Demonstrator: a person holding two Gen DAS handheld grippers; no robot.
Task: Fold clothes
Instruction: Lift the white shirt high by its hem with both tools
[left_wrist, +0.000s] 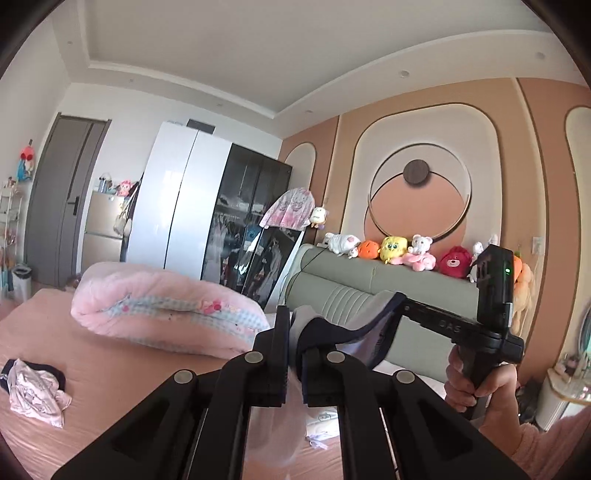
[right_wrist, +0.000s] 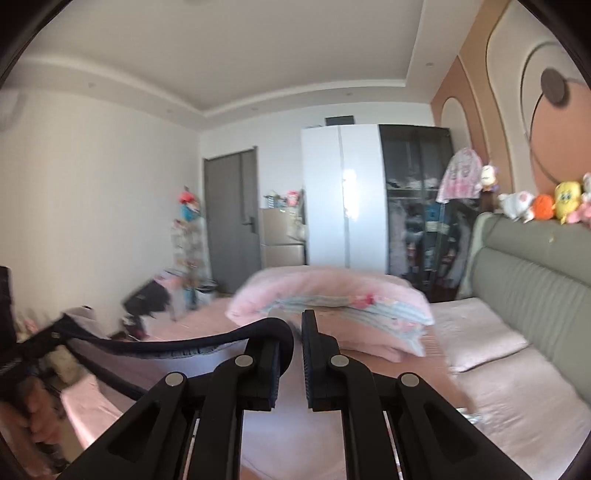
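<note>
Above a pink bed (left_wrist: 110, 369), the left gripper (left_wrist: 293, 332) and right gripper (right_wrist: 297, 332) are each clamped nearly closed on the dark-trimmed edge of a pale garment (left_wrist: 354, 332), which is stretched in the air between them. A hand (left_wrist: 472, 380) grips the right tool's handle. A second crumpled garment (left_wrist: 33, 387) lies on the sheet, near a folded pink quilt (left_wrist: 162, 306).

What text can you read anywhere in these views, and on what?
"DAS", faint raised letters, cut off by the handle: on the right tongs' black body.
Print on the held garment: too blurred to read.
Nothing else legible in either view.
</note>
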